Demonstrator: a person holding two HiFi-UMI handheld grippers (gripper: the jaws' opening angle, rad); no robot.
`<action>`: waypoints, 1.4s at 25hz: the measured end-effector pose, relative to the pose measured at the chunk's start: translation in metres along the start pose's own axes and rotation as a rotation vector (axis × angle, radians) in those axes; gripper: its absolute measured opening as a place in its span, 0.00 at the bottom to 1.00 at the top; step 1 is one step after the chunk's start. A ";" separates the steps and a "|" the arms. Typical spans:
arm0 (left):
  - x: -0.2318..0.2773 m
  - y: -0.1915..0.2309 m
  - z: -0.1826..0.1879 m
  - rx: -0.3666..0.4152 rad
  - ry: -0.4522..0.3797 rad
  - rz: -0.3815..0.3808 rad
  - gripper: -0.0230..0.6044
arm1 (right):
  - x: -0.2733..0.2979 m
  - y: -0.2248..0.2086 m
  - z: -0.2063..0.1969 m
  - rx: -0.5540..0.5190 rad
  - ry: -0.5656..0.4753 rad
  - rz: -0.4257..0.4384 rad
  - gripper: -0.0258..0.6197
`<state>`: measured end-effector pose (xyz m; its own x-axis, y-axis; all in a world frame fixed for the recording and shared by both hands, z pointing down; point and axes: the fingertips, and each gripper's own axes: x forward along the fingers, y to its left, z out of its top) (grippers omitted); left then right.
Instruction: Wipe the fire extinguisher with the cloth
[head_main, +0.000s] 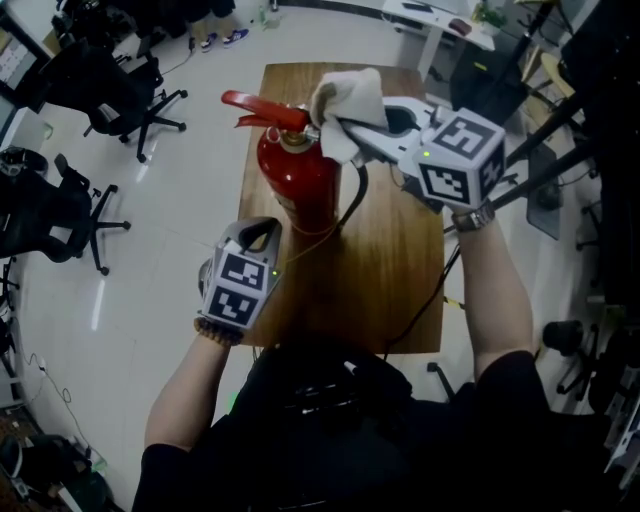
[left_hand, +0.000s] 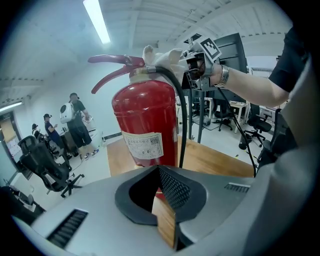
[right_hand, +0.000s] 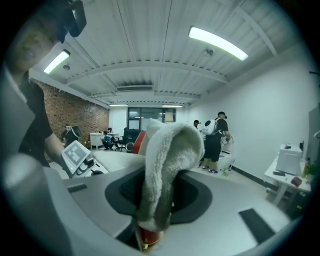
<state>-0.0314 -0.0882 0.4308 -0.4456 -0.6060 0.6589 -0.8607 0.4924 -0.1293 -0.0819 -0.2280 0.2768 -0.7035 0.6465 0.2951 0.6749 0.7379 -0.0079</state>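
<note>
**Fire extinguisher** (head_main: 300, 185): We are logging it as standing upright on the wooden bench (head_main: 400, 290), at the centre of the head view. Its body is red, and a paper label (left_hand: 144, 146) is facing the left gripper view. The red lever (head_main: 255, 105) is pointing toward the left of the frame. A black hose (head_main: 357, 190) is hanging down its right side.

**Cloth** (head_main: 350, 100): We are logging it as white and fluffy. It is sitting bunched against the extinguisher's top, in the upper centre of the frame, just right of the lever.

**Right gripper** (head_main: 338, 125): It is reaching in from the right of the frame. Its jaws are clamping the cloth. In its own view the cloth is folding up between them, with a bit of red showing beneath.

**Left gripper** (head_main: 262, 235): It is sitting at the lower left of the extinguisher and pointing at the lower body. Its jaws are resting together with nothing between them. We cannot tell whether it is touching the body.

**Surroundings**: We are noting office chairs (head_main: 130, 100) on the pale floor at the upper left. People (left_hand: 75, 120) are standing in the background of the left gripper view.
</note>
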 end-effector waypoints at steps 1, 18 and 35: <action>0.000 0.000 -0.001 -0.001 0.003 0.002 0.04 | 0.000 0.000 -0.002 0.002 0.000 0.002 0.22; 0.008 -0.011 -0.014 -0.003 0.056 0.008 0.04 | -0.008 -0.010 -0.069 0.092 -0.023 0.017 0.22; 0.028 -0.020 -0.018 0.003 0.100 -0.011 0.04 | 0.025 -0.002 -0.183 0.199 0.118 0.072 0.22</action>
<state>-0.0220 -0.1039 0.4650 -0.4098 -0.5461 0.7307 -0.8661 0.4842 -0.1238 -0.0603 -0.2492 0.4591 -0.6163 0.6806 0.3961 0.6572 0.7217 -0.2175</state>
